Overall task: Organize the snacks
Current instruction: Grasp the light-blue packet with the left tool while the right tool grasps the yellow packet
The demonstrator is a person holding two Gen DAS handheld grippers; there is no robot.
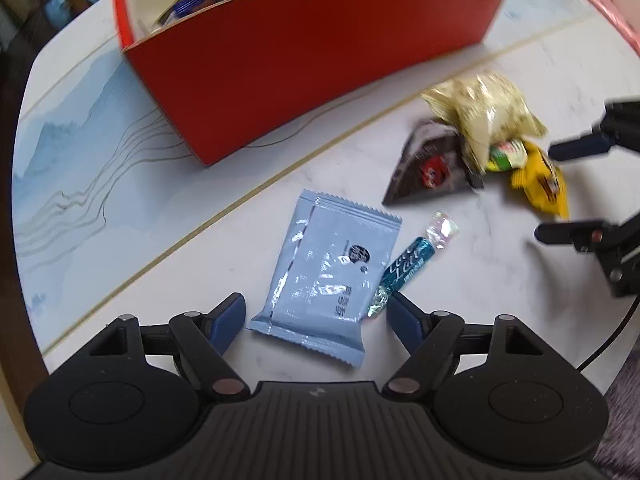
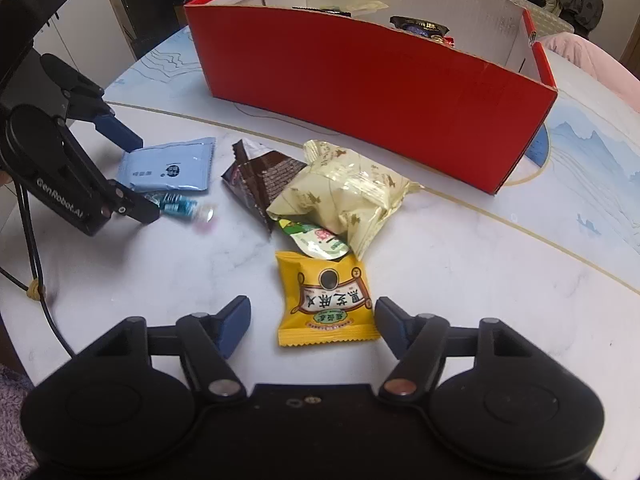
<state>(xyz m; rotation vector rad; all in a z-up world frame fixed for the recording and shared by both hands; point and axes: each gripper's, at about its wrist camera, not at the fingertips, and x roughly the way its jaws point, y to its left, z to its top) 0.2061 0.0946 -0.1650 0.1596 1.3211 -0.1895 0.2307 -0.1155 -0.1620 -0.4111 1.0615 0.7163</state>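
Note:
My left gripper is open, its fingers either side of the near end of a light blue packet lying on the table. A teal wrapped candy lies beside its right finger. My right gripper is open around a yellow packet. Beyond it lie a small green-white sachet, a cream bag and a dark brown triangular packet. The red box stands behind, with some snacks inside. The left gripper also shows in the right wrist view, the right gripper in the left.
The round marble table has blue landscape print and a gold line. A black cable hangs at the left edge. A pink object sits behind the box at the right.

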